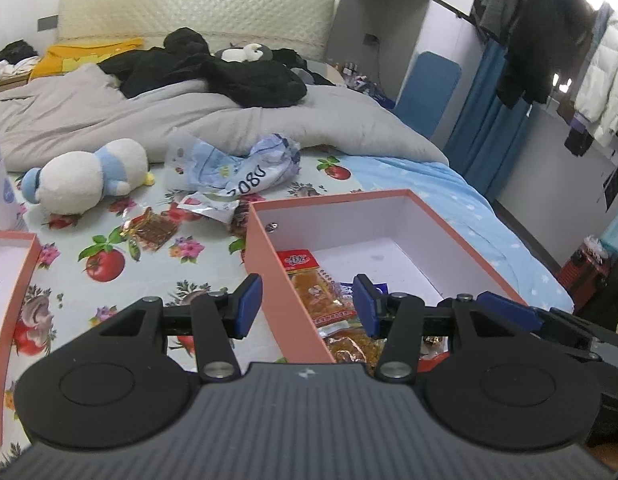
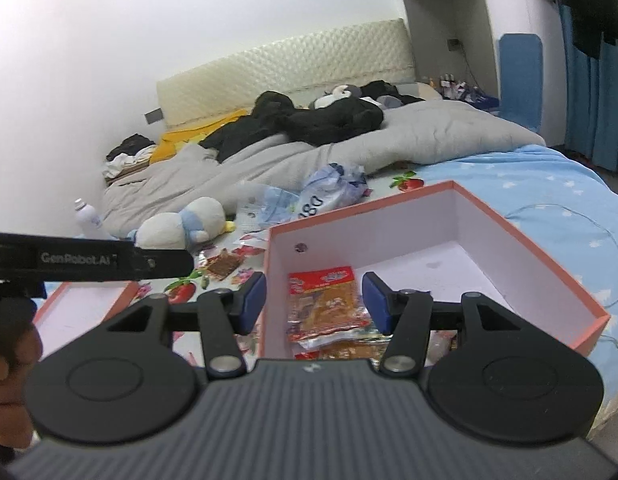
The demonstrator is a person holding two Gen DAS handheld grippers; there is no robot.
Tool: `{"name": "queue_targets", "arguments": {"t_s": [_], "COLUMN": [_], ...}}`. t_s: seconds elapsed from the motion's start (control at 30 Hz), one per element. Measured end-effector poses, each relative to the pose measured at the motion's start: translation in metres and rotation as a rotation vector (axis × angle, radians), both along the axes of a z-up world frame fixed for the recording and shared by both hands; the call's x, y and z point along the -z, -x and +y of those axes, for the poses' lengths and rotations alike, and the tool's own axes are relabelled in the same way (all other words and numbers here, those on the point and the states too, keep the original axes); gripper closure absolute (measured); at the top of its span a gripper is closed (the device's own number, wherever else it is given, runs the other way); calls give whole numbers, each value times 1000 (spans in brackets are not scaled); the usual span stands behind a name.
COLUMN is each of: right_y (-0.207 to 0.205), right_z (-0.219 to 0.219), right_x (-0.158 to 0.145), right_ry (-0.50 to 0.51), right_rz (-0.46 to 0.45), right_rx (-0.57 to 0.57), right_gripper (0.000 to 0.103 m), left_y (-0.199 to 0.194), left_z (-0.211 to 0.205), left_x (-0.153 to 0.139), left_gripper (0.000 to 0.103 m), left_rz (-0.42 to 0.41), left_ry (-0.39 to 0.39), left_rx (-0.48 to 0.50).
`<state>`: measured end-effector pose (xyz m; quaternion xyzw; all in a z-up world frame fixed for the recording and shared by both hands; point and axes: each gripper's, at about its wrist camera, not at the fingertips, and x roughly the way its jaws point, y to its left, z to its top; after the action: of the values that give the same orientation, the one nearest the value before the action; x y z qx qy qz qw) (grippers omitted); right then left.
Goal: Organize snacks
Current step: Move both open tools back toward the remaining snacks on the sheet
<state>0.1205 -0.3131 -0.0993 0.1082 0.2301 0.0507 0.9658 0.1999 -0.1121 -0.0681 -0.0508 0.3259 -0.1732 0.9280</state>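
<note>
An open pink box (image 1: 285, 280) with a white inside sits on the bed and holds several orange and red snack packets (image 1: 321, 292). My left gripper (image 1: 307, 306) is open and empty, straddling the box's left wall. My right gripper (image 2: 315, 302) is open and empty above the box (image 2: 549, 264), over the packets (image 2: 325, 300). A brown snack packet (image 1: 155, 232) lies loose on the sheet left of the box; it also shows in the right wrist view (image 2: 223, 266). A torn white wrapper (image 1: 209, 206) lies near it.
The pink box lid (image 1: 13, 280) lies at the left. A plush toy (image 1: 85, 176), crumpled blue-white bags (image 1: 245, 164), a white bottle (image 1: 1, 184) and a grey duvet (image 1: 229, 120) lie beyond. The bed's edge drops off at the right.
</note>
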Motion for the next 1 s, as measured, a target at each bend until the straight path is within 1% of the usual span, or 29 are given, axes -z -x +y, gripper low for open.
{"name": "queue_targets", "arguments": {"t_s": [0.1,0.23,0.3,0.43,0.6,0.87,1.0], "right_y": [5,15,22,35,49,74,82], "right_z": [9,19,23,35,50,70,83], "right_x": [0,2,4,10,16,29,37], "right_ry": [11,17,0,-13,21,29,33], "right_rz": [-1,-1,-6,-7,1,40,75], "right_rx": [-15,-23,-32,-72,-78,-134,-187], "right_gripper": [47,47,47,47,47,47,47], "left_y": [9,25,33,46,66,94,106], "left_z": [11,31,41,56,67,89,101], "left_x": [-1,0,3,12,23,37,45], "left_gripper": [47,47,47,47,47,47,47], "left_rz": [-13,-30,-30,-11,-9,17,50], "left_ry": [-3,11,19,21,-2,-22,-23], "left_rx": [-21,-55,-76,-105,-119,-166,-197]}}
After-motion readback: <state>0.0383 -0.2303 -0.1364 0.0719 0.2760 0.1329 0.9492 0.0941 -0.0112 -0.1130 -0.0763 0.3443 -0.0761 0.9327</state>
